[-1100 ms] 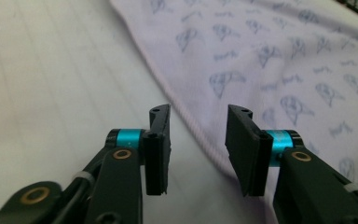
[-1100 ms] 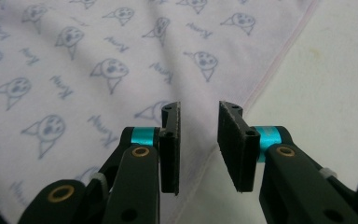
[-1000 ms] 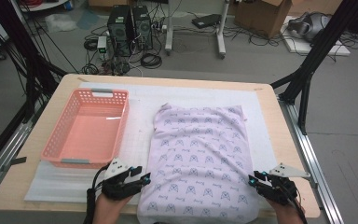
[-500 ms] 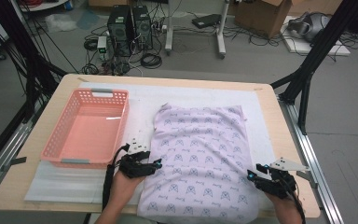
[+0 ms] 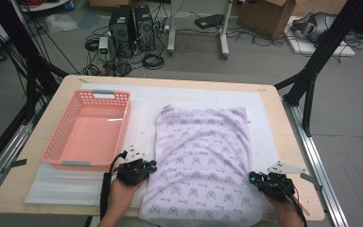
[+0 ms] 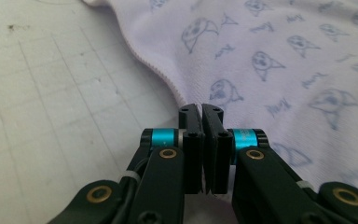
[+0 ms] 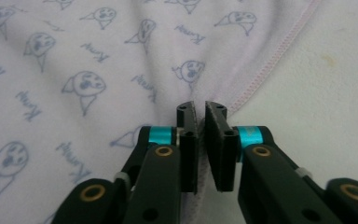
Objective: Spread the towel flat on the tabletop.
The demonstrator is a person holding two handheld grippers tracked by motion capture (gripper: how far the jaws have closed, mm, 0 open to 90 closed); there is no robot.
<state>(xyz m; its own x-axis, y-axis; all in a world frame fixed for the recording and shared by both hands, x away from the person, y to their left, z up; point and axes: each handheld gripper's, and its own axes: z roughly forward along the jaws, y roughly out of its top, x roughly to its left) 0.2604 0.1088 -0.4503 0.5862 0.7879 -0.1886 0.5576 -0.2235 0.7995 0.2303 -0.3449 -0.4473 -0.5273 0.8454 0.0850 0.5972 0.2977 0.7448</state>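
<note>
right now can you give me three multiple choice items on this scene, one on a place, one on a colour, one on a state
1. Where does the basket sit relative to the printed cloth?
A. on top of it
B. beside it, toward the left tool's side
C. beside it, toward the right tool's side

2. What colour is the basket?
A. pink
B. green
C. black

3. How does the left tool stand?
A. wide open above the basket
B. shut at the cloth's hem
C. shut on the basket's rim

Answers:
1 B, since the high view shows the basket on the white mat left of the cloth, apart from it.
2 A, since its walls and floor are pink.
3 B, since the left gripper view shows the jaws closed together with the cloth's edge running in between them; the right tool pinches the opposite hem.
</note>
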